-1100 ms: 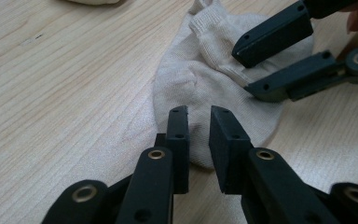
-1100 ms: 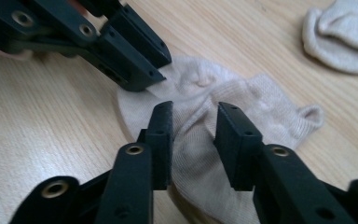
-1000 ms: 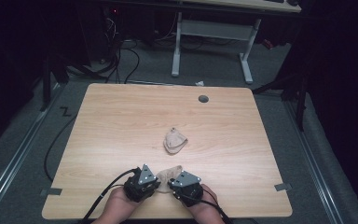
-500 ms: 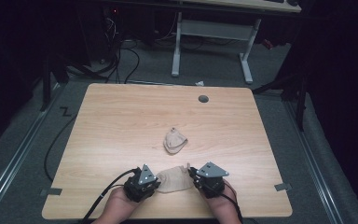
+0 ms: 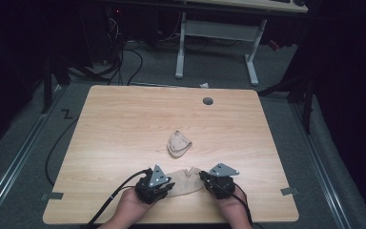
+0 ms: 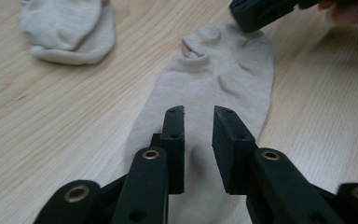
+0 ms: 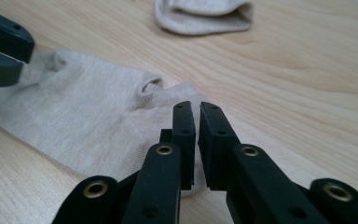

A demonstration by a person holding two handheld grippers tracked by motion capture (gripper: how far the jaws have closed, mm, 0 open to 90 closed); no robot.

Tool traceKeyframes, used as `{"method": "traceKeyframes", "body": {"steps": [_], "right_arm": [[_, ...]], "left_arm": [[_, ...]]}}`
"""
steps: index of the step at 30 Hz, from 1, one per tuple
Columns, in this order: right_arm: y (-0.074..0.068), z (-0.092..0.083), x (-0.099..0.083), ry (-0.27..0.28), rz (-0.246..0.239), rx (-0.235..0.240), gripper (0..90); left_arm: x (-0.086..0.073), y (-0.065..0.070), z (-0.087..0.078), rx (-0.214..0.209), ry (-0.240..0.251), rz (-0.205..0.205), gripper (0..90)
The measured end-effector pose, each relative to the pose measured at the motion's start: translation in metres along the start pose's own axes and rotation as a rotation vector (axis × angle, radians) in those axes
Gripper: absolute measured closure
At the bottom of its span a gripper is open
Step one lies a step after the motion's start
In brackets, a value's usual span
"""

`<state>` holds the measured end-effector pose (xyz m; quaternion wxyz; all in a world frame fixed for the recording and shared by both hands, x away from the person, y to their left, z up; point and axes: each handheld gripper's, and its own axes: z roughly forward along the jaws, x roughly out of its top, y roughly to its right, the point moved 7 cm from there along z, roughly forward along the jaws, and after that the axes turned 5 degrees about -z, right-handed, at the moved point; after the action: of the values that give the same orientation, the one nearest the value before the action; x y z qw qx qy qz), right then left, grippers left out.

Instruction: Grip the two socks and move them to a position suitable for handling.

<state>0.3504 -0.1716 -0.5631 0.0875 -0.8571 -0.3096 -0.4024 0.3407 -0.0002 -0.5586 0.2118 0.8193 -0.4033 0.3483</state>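
Note:
A flat beige sock (image 5: 185,183) (image 6: 214,79) (image 7: 74,116) lies stretched near the table's front edge between both grippers. My left gripper (image 5: 170,186) (image 6: 199,116) hovers over its toe end; the jaws have just been opening, a clear gap stands between the pads, and the fabric lies below them. My right gripper (image 5: 202,177) (image 7: 197,109) sits at the cuff end; its jaws have just been closing to a thin slit and pinch the sock's edge. A second, folded beige sock (image 5: 178,143) (image 6: 67,28) (image 7: 205,16) rests at mid-table.
The wooden table (image 5: 124,119) has a round cable hole (image 5: 208,101) near its far edge. Behind it stand a white desk frame (image 5: 214,33) and floor cables (image 5: 124,57). Dark carpet surrounds the table.
The right gripper has moved right, away from the left one, and the bunched sock between them is now drawn out flat. The left hand stayed in place.

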Motion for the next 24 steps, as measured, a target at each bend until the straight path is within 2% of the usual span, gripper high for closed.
{"method": "traceKeyframes", "body": {"steps": [5, 8, 10, 14, 15, 16, 18, 19, 20, 21, 22, 23, 24], "right_arm": [[-0.004, 0.008, -0.008, -0.051, -0.012, 0.014, 85.3], [-0.006, 0.007, -0.009, -0.048, -0.008, 0.019, 85.2], [-0.009, 0.004, -0.010, -0.050, -0.006, 0.030, 85.1], [-0.025, -0.006, -0.017, -0.056, -0.023, 0.066, 83.0], [-0.028, -0.009, -0.016, -0.050, -0.024, 0.074, 83.0], [-0.029, -0.011, -0.012, -0.023, -0.020, 0.084, 83.0], [-0.027, -0.015, 0.002, 0.020, -0.020, 0.073, 83.5], [-0.027, -0.015, 0.002, 0.020, -0.020, 0.073, 83.5], [-0.020, -0.013, 0.018, 0.057, -0.014, 0.057, 85.4], [-0.015, -0.010, 0.025, 0.066, -0.010, 0.047, 86.2], [-0.010, -0.004, 0.033, 0.068, -0.010, 0.038, 86.8], [-0.005, 0.003, 0.041, 0.062, -0.004, 0.033, 87.2], [0.001, 0.012, 0.048, 0.051, 0.005, 0.026, 87.5]], "left_arm": [[-0.006, -0.007, 0.010, -0.004, -0.037, -0.029, 75.7], [-0.009, -0.009, 0.011, -0.002, -0.050, -0.024, 75.6], [-0.011, -0.008, 0.008, 0.004, -0.055, -0.017, 75.6], [-0.019, -0.003, -0.001, -0.010, -0.062, -0.014, 74.4], [-0.017, -0.004, -0.010, -0.017, -0.038, -0.027, 73.5], [-0.013, -0.007, -0.016, -0.016, -0.005, -0.041, 73.1], [-0.004, -0.018, -0.031, -0.009, 0.059, -0.080, 72.7], [-0.004, -0.018, -0.031, -0.009, 0.059, -0.080, 72.5], [-0.002, -0.025, -0.036, 0.004, 0.079, -0.096, 72.5], [-0.003, -0.041, -0.043, 0.026, 0.095, -0.135, 72.4], [-0.003, -0.041, -0.043, 0.026, 0.095, -0.135, 72.4], [-0.007, -0.054, -0.045, 0.044, 0.095, -0.171, 72.4], [-0.009, -0.059, -0.046, 0.053, 0.093, -0.179, 72.4]]}}
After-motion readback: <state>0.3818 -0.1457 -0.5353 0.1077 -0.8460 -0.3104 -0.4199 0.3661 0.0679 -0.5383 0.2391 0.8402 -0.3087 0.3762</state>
